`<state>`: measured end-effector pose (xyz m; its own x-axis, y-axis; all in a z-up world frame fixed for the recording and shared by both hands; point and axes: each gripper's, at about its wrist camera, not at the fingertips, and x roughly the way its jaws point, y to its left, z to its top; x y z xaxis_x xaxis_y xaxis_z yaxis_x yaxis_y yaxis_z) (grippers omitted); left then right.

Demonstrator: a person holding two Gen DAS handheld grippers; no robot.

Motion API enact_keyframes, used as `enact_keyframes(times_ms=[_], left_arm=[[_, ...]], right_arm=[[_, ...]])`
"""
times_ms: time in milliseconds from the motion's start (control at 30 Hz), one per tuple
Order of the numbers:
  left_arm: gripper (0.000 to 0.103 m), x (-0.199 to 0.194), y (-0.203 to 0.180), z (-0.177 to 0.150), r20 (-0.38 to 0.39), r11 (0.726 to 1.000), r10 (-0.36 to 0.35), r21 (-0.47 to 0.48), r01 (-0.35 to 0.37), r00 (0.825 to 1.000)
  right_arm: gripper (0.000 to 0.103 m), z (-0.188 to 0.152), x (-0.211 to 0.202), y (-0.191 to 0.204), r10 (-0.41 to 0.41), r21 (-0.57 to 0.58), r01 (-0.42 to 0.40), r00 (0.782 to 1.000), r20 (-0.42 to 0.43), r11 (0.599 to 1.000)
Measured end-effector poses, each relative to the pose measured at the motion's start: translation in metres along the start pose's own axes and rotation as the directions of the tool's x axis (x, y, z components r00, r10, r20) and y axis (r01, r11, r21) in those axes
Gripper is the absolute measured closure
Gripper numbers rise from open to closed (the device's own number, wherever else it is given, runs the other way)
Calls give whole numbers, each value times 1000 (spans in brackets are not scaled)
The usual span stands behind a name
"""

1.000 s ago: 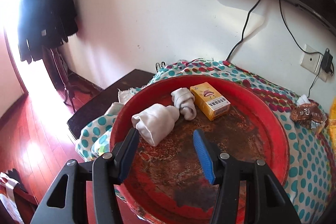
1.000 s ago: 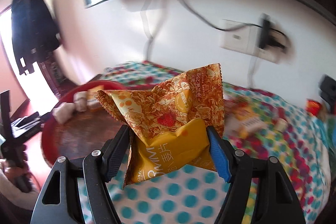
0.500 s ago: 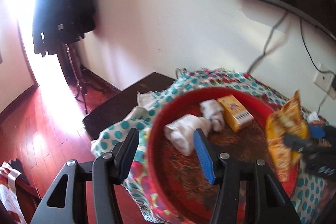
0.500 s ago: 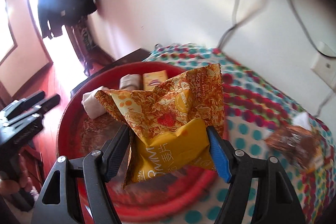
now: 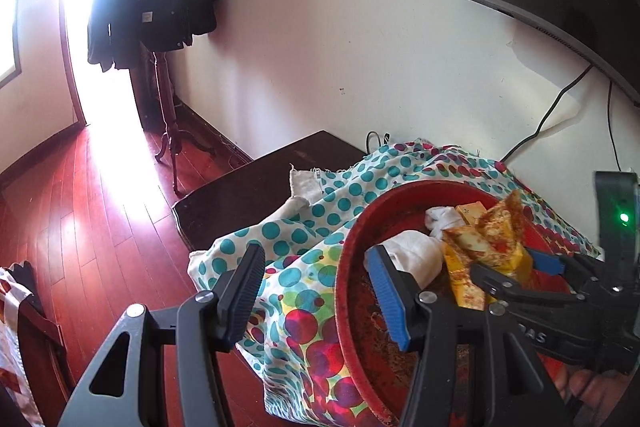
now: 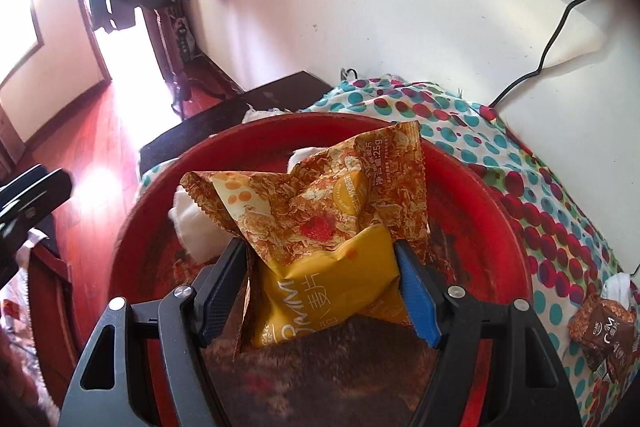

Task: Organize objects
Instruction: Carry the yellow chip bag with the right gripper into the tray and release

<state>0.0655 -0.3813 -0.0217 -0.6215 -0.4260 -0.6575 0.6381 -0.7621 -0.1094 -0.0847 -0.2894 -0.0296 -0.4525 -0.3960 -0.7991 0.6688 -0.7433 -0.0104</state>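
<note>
Red basin [image 6: 492, 187]: two white bundles [image 5: 416, 259].

Glossy foil snack bag [image 6: 320, 239] btwn tongs; worn, rough red basin [image 6: 496, 227] under it; soft dotted cloth [image 5: 304, 267] & shiny wood floor [image 5: 100, 211] left.

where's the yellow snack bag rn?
Clamped in the right gripper, the yellow snack bag hangs over the red basin, near the white cloth bundles.
</note>
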Motion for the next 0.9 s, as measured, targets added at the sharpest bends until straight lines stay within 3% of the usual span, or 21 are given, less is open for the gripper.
enact_keyframes(times_ms=[467,700,900], left_arm=[[48,12,-6,-6,-37,1000,-10,1,10,999],[48,9,-8,-5,-27,1000,-16,9,16,1000],[48,12,-23,-11,-39,998,-28,53,30,999]], right_arm=[[28,18,28,11,-1,8,1,1000,4,1000],[16,6,-15,-3,22,39,-24,998,58,999],[15,-30,-71,-44,10,122,-25,992,124,992]])
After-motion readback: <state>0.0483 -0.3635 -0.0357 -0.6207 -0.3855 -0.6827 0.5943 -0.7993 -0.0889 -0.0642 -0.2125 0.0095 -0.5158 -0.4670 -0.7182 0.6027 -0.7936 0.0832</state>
